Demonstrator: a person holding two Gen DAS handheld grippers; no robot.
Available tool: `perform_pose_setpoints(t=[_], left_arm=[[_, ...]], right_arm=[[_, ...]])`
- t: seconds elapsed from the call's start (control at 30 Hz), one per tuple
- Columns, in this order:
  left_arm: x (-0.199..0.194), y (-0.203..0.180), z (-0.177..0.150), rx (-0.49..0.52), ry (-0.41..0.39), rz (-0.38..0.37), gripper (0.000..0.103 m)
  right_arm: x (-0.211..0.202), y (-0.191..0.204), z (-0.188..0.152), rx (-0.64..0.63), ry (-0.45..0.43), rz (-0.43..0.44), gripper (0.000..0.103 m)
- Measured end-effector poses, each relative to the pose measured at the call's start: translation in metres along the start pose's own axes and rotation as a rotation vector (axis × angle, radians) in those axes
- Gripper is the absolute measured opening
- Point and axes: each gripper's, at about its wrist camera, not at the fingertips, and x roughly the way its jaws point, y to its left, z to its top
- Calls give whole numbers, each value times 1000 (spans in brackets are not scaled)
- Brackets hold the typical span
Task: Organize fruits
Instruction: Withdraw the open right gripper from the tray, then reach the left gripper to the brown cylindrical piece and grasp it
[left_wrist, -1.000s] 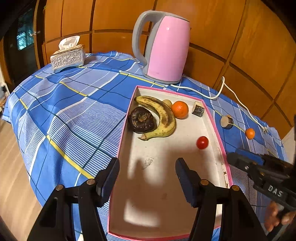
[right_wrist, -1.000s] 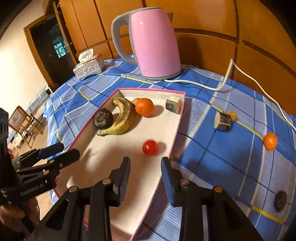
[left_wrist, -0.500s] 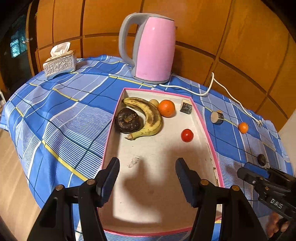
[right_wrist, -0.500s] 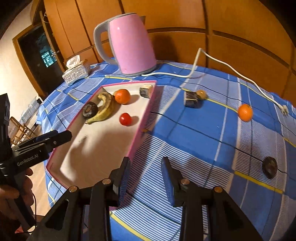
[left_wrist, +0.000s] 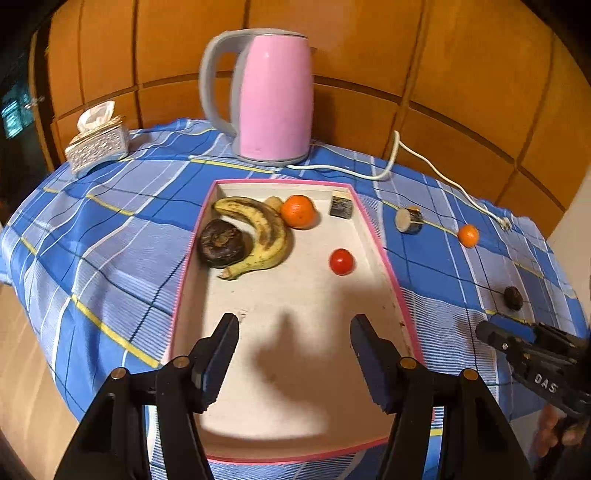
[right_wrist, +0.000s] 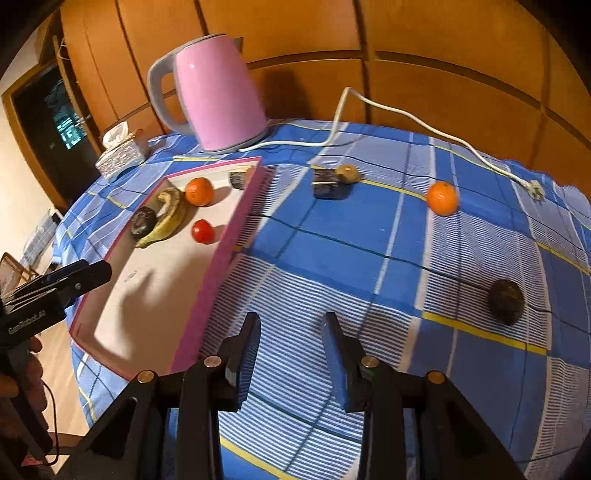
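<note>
- Our left gripper (left_wrist: 293, 332) hangs over near end of pink-rimmed tray (left_wrist: 373, 225), jaws wide, nothing held
- Our right gripper (right_wrist: 290, 330) over blue cloth (right_wrist: 369, 221) just right of tray, jaws parted, empty
- In tray: banana (left_wrist: 264, 236), orange (left_wrist: 297, 211), tomato (left_wrist: 341, 261)
- On cloth: 2nd orange (right_wrist: 442, 198), dark fruit (right_wrist: 506, 301)

In the right wrist view the lower middle of the checked tablecloth (right_wrist: 332, 280) lies bare, hemmed by the tray's pink wall (right_wrist: 218, 258) at left, a dark fruit (right_wrist: 506, 301) at right and an orange (right_wrist: 442, 198) farther up.
</note>
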Motion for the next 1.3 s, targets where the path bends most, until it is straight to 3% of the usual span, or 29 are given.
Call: perform_pose_setpoints(t=[0.43, 0.77, 1.3], left_arm=[[6, -43, 5, 132, 24, -72, 63], [18, -81, 31, 214, 36, -138, 63], [101, -133, 99, 186, 129, -210, 63]], right_arm=[[-5, -54, -19, 123, 22, -116, 35], [-7, -70, -34, 153, 32, -123, 35], [4, -70, -41, 126, 33, -102, 37]])
